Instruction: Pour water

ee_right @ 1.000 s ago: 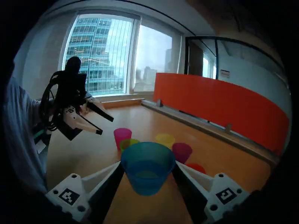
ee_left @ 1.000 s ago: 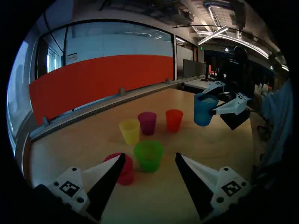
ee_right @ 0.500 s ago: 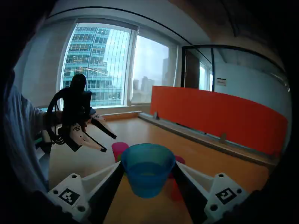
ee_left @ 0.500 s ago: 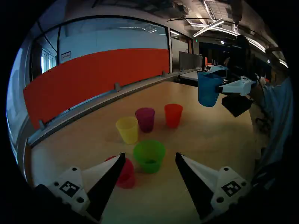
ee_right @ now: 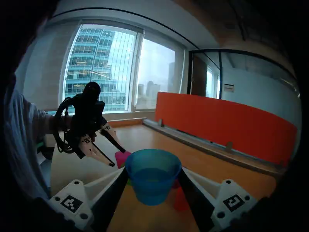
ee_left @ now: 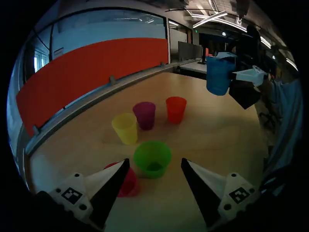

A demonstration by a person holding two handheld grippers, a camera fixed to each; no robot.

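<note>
Right gripper view: the right gripper (ee_right: pixel 153 185) clamps the upright blue cup (ee_right: pixel 153 176), water inside, above the table (ee_right: pixel 146 135). At 9 o'clock the left gripper (ee_right: pixel 119 157) stands wide, holding nothing. Left gripper view: green cup (ee_left: pixel 152 157) ahead of the fingers; yellow cup (ee_left: pixel 125 127), purple cup (ee_left: pixel 144 115) and orange cup (ee_left: pixel 175 109) toward 12 o'clock; pink cup (ee_left: pixel 132 182) at 7 o'clock.

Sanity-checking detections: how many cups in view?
6. On the table: red cup (half behind left claw), green cup, yellow cup, purple cup, orange cup. The blue cup is aloft in the right claw.
</note>
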